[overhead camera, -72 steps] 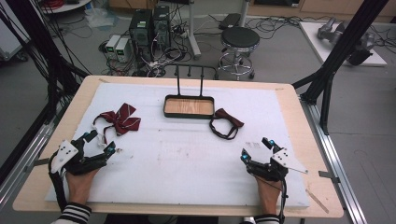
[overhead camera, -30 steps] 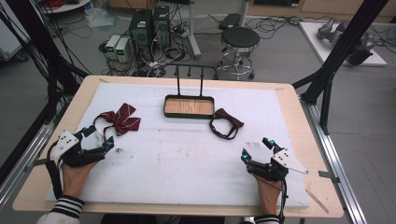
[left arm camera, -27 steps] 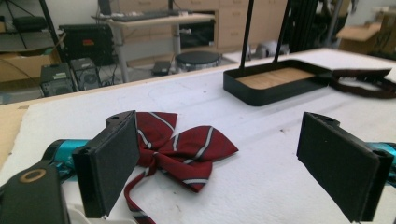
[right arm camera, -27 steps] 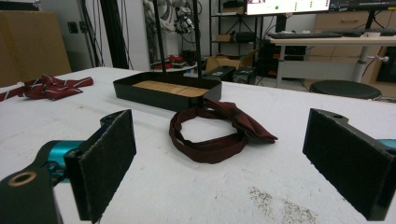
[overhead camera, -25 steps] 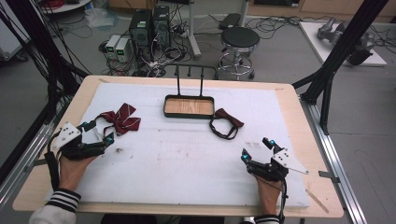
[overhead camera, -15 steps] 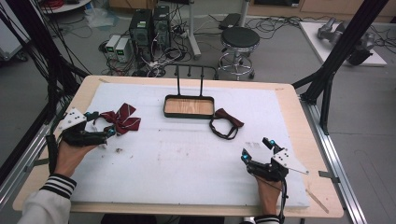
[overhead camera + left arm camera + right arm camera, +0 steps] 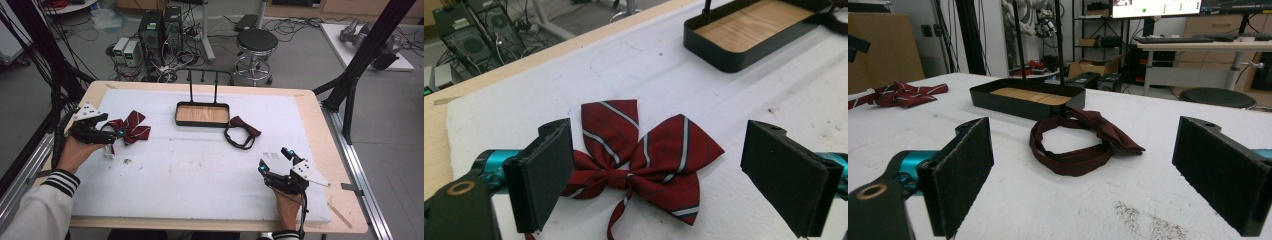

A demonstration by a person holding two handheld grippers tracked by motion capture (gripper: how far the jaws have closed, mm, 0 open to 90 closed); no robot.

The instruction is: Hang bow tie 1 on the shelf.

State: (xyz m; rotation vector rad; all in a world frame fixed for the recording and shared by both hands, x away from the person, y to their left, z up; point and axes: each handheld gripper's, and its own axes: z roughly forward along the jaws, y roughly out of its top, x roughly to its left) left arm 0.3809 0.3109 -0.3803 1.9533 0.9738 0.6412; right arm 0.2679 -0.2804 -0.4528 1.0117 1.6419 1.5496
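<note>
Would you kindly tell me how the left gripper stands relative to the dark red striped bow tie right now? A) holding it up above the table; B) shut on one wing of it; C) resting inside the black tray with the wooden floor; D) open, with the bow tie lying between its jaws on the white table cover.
D: the left gripper has its jaws wide apart, and the dark red striped bow tie lies flat on the white table cover between them, not yet gripped.

- High view: fixed overhead, facing forward and down across the whole table (image 7: 310, 107).
- Left gripper view: close, angled down at the striped bow tie (image 7: 644, 160).
- Right gripper view: low, near-level along the tabletop.
- Shared by all 3: black tray (image 7: 202, 114) (image 7: 754, 30) (image 7: 1023, 100).
</note>
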